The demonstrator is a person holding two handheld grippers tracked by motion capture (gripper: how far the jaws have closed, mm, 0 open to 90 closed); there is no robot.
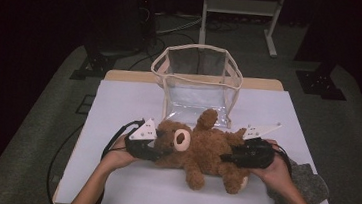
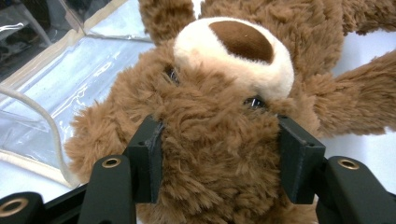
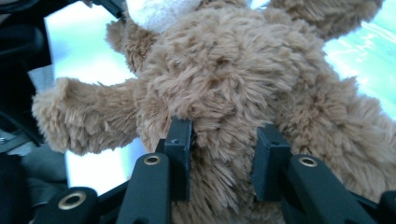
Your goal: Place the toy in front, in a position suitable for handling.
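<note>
A brown teddy bear [image 1: 204, 149] with a cream muzzle lies on its back on the white table [image 1: 128, 102], head to the left. My left gripper [image 1: 161, 153] comes in from the left, and its jaws press into the fur on both sides of the bear's head [image 2: 219, 140]. From the right, my right gripper [image 1: 226, 158] pinches the fur of the bear's lower body [image 3: 224, 116] between its jaws. A hand holds each gripper.
A clear plastic bag with cream trim [image 1: 199, 47] stands open just behind the bear; its side lies close by in the left gripper view [image 2: 70, 70]. A grey cloth [image 1: 306, 187] rests at the table's right front edge. Dark floor surrounds the table.
</note>
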